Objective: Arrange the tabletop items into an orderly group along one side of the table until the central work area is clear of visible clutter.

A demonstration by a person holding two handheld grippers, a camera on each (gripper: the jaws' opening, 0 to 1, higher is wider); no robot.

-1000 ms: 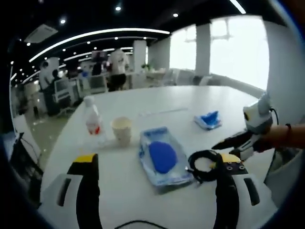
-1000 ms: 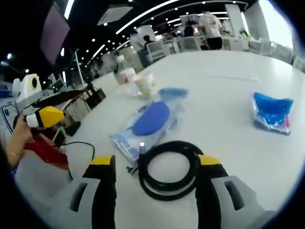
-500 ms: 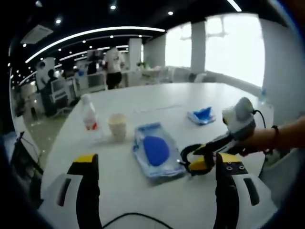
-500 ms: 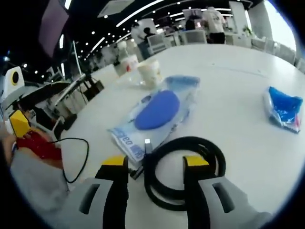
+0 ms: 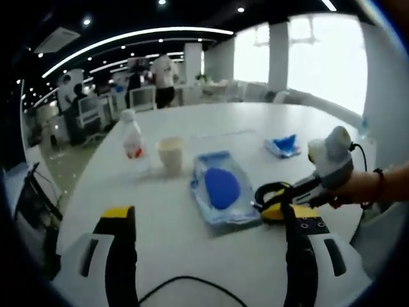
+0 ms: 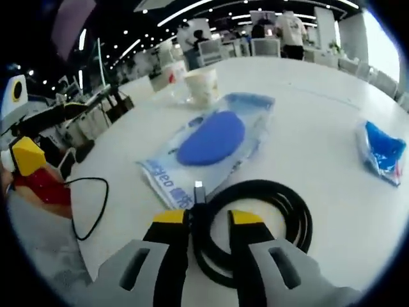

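**Closing on the cable coil**

Narrowing over the last second, the right gripper [image 6: 208,220] has drawn its yellow-tipped jaws from a wide straddle to a tight pinch on the near-left arc of the black coiled cable with a small plug end [image 6: 252,220]. The coil lies on the white round table [image 6: 307,121], touching the near edge of the clear plastic packet holding a blue oval pad [image 6: 211,142]. The left gripper view shows the same closure from across the table: the right gripper [image 5: 281,208] meets the cable [image 5: 271,192] just right of the packet [image 5: 220,192]. My reading is that the cable is now grasped but not lifted, so the first tidy-up move is about to begin.

The left gripper [image 5: 208,220] stands wide with nothing between its jaws, hanging above the near table edge. In the right gripper view it shows at far left [image 6: 29,153].

Containers:
- The cream paper cup [image 5: 170,153] stands upright beyond the packet; whether anything is in it cannot be told.
- The clear plastic bottle with a red label and white cap [image 5: 132,142] stands upright just left of the cup; its fill level is not legible.
- The packet holds its blue pad flat inside.
- A smaller crumpled blue and clear plastic bag [image 5: 283,146] lies well apart, to the far right.

All of these sit in the central area, so most of the clearing remains.
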